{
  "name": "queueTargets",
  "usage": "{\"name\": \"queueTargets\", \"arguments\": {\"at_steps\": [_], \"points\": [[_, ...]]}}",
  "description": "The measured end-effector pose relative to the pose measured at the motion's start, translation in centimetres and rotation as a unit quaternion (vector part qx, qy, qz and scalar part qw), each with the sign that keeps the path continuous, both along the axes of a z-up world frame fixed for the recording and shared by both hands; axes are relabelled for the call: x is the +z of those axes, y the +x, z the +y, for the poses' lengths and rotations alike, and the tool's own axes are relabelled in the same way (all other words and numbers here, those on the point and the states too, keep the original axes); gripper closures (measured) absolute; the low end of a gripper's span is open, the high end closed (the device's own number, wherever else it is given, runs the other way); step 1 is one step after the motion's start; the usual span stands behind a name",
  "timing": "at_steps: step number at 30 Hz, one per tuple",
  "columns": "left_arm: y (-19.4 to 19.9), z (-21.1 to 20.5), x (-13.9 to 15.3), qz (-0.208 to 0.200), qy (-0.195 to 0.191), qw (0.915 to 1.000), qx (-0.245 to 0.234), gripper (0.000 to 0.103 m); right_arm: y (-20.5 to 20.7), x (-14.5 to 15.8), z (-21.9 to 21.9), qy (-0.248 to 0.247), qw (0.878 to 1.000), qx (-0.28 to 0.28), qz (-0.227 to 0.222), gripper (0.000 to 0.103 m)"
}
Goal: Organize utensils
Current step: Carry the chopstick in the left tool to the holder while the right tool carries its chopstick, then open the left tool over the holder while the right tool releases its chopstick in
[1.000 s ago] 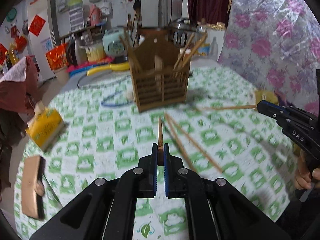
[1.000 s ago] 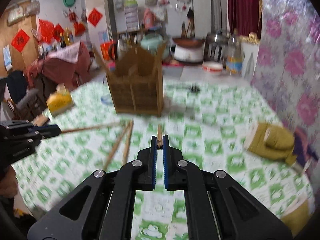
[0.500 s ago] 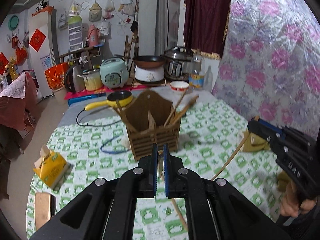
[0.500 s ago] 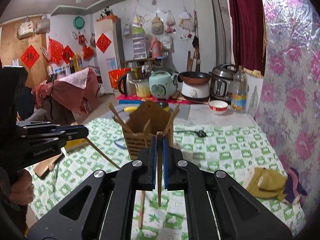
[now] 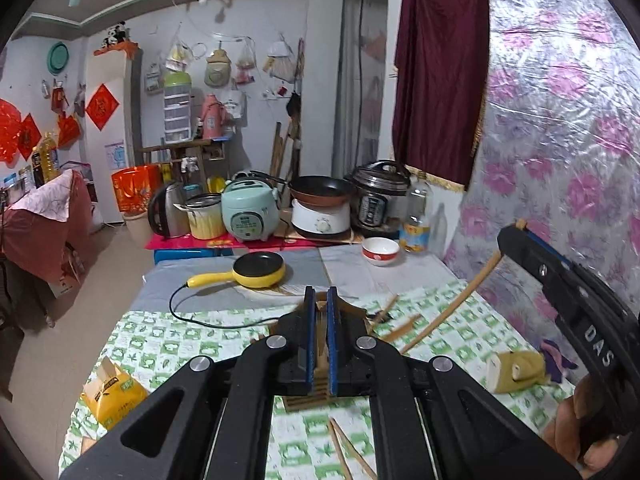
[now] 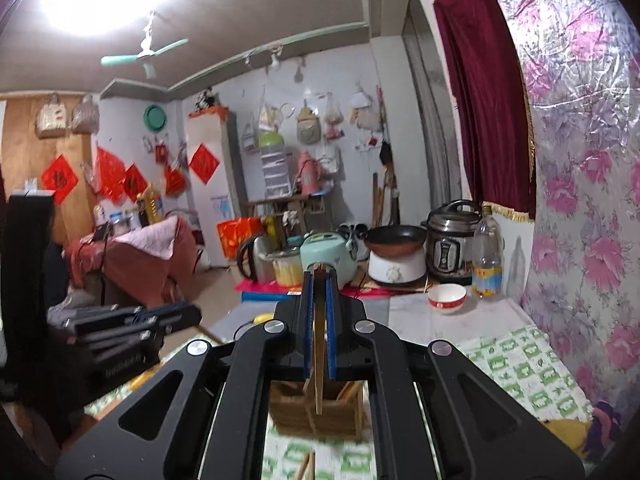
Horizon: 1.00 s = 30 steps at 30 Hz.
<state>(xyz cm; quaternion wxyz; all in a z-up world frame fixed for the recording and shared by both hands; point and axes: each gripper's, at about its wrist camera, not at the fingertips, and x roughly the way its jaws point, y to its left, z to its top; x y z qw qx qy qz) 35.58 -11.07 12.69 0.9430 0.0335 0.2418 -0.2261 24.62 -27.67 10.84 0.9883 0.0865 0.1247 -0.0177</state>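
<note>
Cluttered home kitchen.
We see a maroon curtain (image 5: 438, 76), floral wall covering (image 5: 560, 128), and a green ceiling fan (image 6: 146, 54).

The left gripper (image 5: 319, 300) and right gripper (image 6: 319, 280) are matt black plastic, with bright metal screw heads and blue rubbery pads (image 6: 307, 320) lining the fingers. The chopstick (image 6: 319, 340) between the right pads looks like smooth, pale wood, and so does the slatted holder (image 6: 316, 412) below it. The tablecloth (image 5: 472, 332) has a slightly glossy, printed plastic look. The wall covering (image 5: 560, 120) is shiny, crinkled film. The curtain (image 5: 436, 80) is soft matt cloth. The pressure cooker (image 5: 380, 200) is polished metal, the bowl (image 5: 380, 249) glossy ceramic.
</note>
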Motion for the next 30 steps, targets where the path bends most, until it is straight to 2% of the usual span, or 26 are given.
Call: {"name": "queueTargets", "arguments": {"at_steps": [7,16,20,21,23,27,29,30], "points": [[3.4,0.4,-2.0,0.023,-0.012,0.9995,0.02,0.097,3.7,-2.3,-0.7,0.024,1.0,0.0,0.013,0.096],[6.1,0.7,-4.1,0.048,-0.003,0.9984,0.029,0.097,7.3,-5.2,-1.0,0.016,0.999,-0.006,0.048,0.096],[7.2,1.3,-5.0,0.077,-0.004,0.9963,0.036,0.095,8.4,-6.1,-0.9,0.015,0.997,0.0,0.074,0.093],[7.5,1.5,-5.1,0.087,-0.011,0.9955,0.035,0.09,8.5,-6.2,-1.0,0.018,0.997,0.001,0.078,0.09],[7.6,2.0,-5.3,0.096,-0.026,0.9945,0.033,0.047,8.5,-6.3,-1.3,0.022,0.997,-0.006,0.08,0.082],[7.1,2.1,-4.7,0.078,-0.021,0.9958,0.043,0.042,7.6,-5.6,-1.5,0.016,0.998,-0.016,0.065,0.074],[6.8,2.3,-4.5,0.075,-0.027,0.9959,0.042,0.027,6.9,-5.1,-1.6,0.017,0.998,-0.019,0.055,0.067],[6.6,2.4,-4.3,0.071,-0.03,0.996,0.045,0.024,6.7,-4.9,-1.7,0.016,0.998,-0.022,0.051,0.062]]}}
